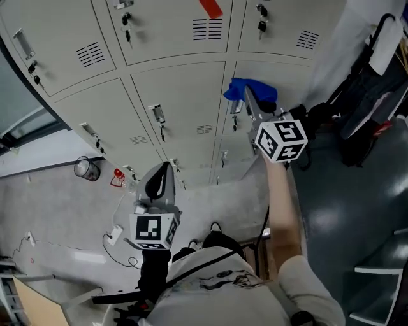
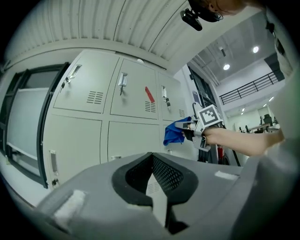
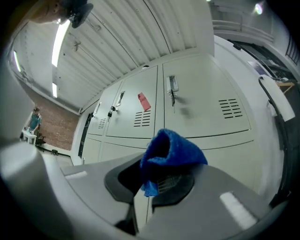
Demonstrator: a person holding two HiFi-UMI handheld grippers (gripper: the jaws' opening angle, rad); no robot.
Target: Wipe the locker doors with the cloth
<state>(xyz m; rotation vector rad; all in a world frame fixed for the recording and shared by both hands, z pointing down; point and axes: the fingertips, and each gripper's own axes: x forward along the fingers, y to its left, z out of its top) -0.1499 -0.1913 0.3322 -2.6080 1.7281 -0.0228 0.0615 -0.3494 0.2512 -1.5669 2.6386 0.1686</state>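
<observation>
right gripper (image 1: 247, 97): pinching cloth (image 1: 252, 88), doors (image 1: 185, 95) just ahead
left gripper (image 1: 159, 179): jaws together, empty, lower, farther off

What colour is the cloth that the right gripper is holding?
Blue. The cloth shows best in the right gripper view, pinched between the jaws.

In the head view, the top edge cuts off the red tag (image 1: 211, 7) at twelve o'clock. The bunched cloth (image 1: 254, 88) covers the jaw tips of the right gripper (image 1: 248, 100). The red object (image 1: 116, 177) at nine o'clock is too small to identify.
</observation>
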